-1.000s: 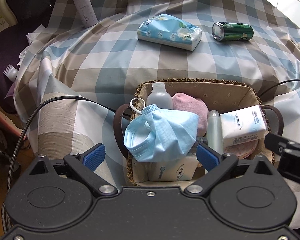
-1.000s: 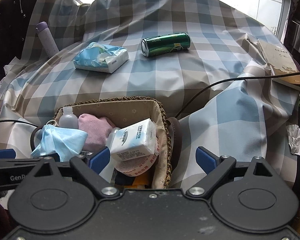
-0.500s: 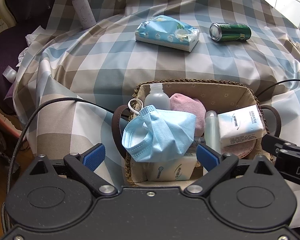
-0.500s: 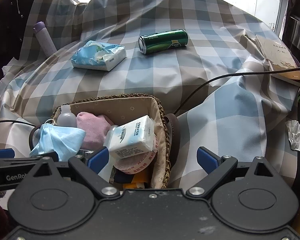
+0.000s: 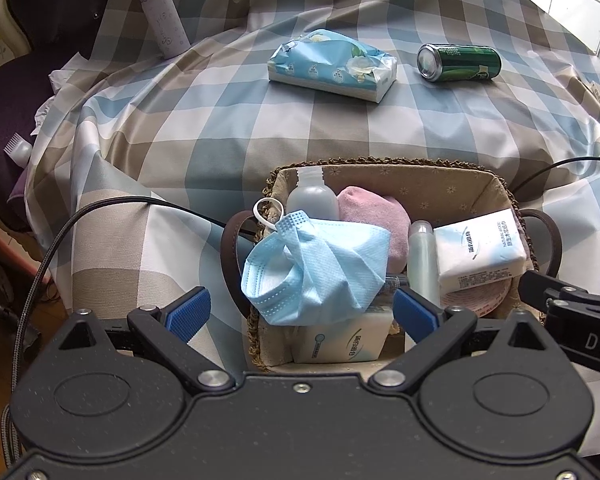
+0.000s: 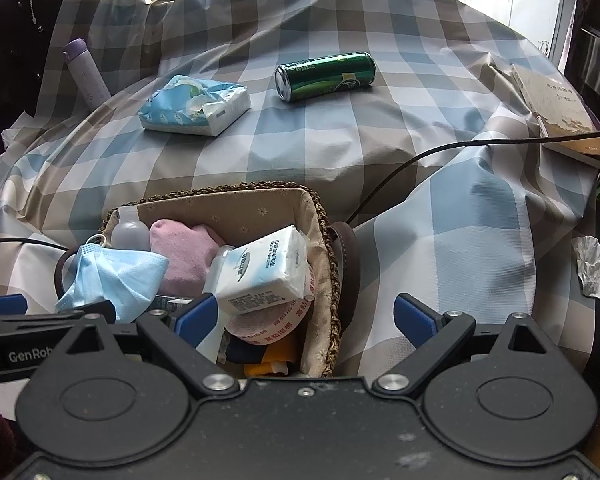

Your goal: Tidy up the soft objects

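A woven basket [image 5: 412, 184] [image 6: 260, 208] sits near the front of the checked cloth. A crumpled blue face mask [image 5: 320, 268] [image 6: 116, 276] drapes over its left rim. Inside lie a pink cloth [image 5: 376, 216] [image 6: 184, 252], a white tissue pack [image 5: 480, 252] [image 6: 264, 272], a second white pack [image 5: 340, 340], small bottles and a tape roll [image 6: 276, 324]. A blue soft tissue pack [image 5: 332, 64] [image 6: 196, 104] lies farther back on the cloth. My left gripper [image 5: 300, 312] is open just before the mask. My right gripper [image 6: 304, 316] is open over the basket's right rim.
A green can [image 5: 460, 62] [image 6: 324, 76] lies on its side beside the blue pack. A lilac flask [image 5: 164, 16] [image 6: 86, 72] stands at the back left. A book [image 6: 556, 112] rests at the right edge. Black cables [image 6: 440, 152] [image 5: 100, 208] cross the cloth.
Both grippers have drawn back and down slightly, so the basket and far objects sit a little higher in view. Nothing was gripped or let go.
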A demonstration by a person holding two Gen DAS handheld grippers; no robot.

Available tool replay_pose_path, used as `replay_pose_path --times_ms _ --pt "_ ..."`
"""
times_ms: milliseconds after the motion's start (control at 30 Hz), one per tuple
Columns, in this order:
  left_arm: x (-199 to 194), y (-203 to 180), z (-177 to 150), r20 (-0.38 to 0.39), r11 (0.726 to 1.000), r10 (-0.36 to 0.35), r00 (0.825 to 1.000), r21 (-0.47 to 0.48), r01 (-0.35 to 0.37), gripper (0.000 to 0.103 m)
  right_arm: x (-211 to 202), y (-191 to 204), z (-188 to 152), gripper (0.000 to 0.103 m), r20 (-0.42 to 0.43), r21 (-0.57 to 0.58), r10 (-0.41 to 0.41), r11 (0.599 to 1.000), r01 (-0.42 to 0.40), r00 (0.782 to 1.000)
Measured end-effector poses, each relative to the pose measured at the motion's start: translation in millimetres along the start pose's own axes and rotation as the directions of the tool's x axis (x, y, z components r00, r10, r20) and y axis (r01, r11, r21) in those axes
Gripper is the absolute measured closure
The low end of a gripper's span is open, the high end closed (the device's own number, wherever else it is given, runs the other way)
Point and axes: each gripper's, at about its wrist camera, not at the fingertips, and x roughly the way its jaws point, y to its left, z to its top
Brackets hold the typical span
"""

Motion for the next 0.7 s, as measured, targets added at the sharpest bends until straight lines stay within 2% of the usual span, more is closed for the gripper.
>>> replay_pose_path --times_ms 700 --pt "1.4 -2.1 -0.5 -0.006 1.000 -0.001 1.000 0.006 0.001 0.008 2.4 0.6 -0.4 0.008 -0.008 0.006 0.003 1.000 -0.003 1.000"
